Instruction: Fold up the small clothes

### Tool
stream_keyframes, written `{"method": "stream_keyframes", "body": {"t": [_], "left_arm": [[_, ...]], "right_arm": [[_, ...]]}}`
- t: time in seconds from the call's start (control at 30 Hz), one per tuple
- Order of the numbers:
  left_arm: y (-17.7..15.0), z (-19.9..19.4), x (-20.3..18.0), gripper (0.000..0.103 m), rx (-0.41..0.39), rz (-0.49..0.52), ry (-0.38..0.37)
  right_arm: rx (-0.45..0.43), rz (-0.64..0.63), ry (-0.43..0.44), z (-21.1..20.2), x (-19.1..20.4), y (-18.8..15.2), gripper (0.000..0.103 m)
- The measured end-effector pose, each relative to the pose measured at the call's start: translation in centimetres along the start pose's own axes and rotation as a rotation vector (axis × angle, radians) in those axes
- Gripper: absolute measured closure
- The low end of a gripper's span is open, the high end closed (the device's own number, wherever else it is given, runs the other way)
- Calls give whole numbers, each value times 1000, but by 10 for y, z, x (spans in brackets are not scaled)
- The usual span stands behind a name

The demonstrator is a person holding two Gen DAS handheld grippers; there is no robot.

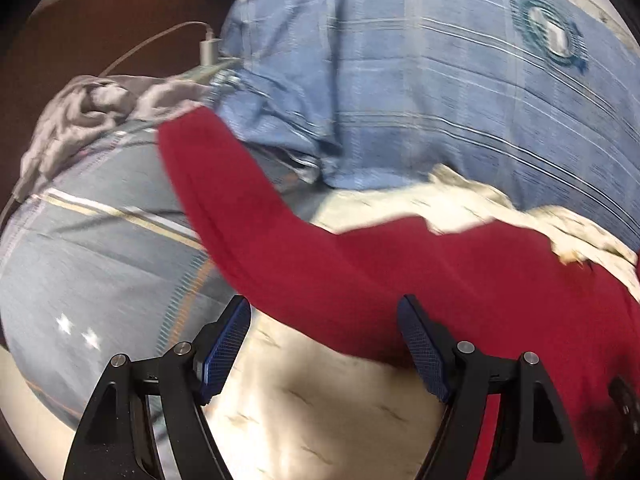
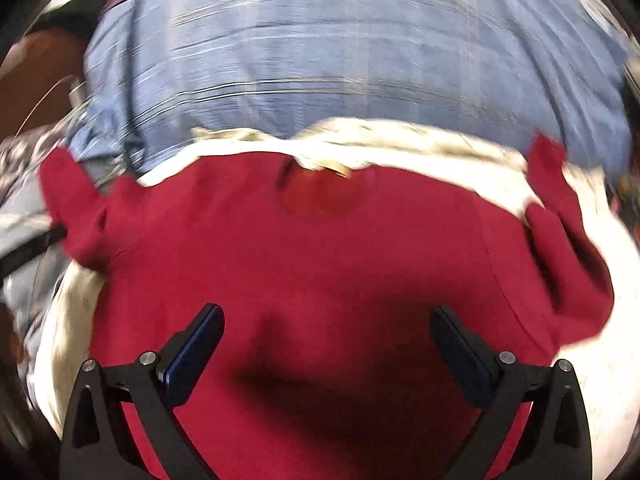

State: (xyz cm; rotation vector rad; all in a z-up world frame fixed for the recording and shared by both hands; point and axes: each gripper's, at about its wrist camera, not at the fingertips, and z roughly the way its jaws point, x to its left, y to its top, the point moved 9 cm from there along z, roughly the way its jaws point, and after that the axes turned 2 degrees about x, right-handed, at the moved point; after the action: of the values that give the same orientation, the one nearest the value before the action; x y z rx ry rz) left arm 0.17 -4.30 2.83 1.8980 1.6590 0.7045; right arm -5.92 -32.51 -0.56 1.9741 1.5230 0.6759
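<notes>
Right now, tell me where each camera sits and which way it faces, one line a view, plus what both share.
Left wrist: rides the left hand-held gripper, open, facing forward and down over one long sleeve of the red knit long-sleeved top; only its black fingers show.
Right wrist: rides the right hand-held gripper, open, above the top's body, facing its neckline.
Shared: the red top, cream patterned sheet, blue checked blanket.

Bright, motion-blurred fisheye views, perhaps sunlit, edges warped.
</notes>
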Motion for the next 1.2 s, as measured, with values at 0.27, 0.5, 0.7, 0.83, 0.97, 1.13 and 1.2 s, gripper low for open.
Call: {"method": "stream_keyframes", "body": {"t": [0.27, 0.5, 0.7, 0.83, 0.97, 1.13, 1.2], "left_arm": [[25, 17, 46, 28, 5, -70, 79], [44, 41, 74, 28, 28, -133, 110], [74, 65, 113, 28, 19, -174, 238], [91, 90, 128, 28, 15, -178, 318], [107, 106, 132, 28, -18, -141, 373], [119, 123, 131, 33, -19, -85, 429], [123, 128, 129, 54, -33, -68, 435]], "right_arm": [[0, 3, 68, 6, 18, -1, 2], [32, 25, 81, 11, 16, -9, 1], [71, 55, 89, 19, 10, -19, 0], [92, 52, 89, 22, 11, -24, 0], [93, 37, 85, 21, 12, -26, 0], [98, 34, 79, 23, 12, -27, 0], [99, 33, 76, 23, 12, -28, 0]]}}
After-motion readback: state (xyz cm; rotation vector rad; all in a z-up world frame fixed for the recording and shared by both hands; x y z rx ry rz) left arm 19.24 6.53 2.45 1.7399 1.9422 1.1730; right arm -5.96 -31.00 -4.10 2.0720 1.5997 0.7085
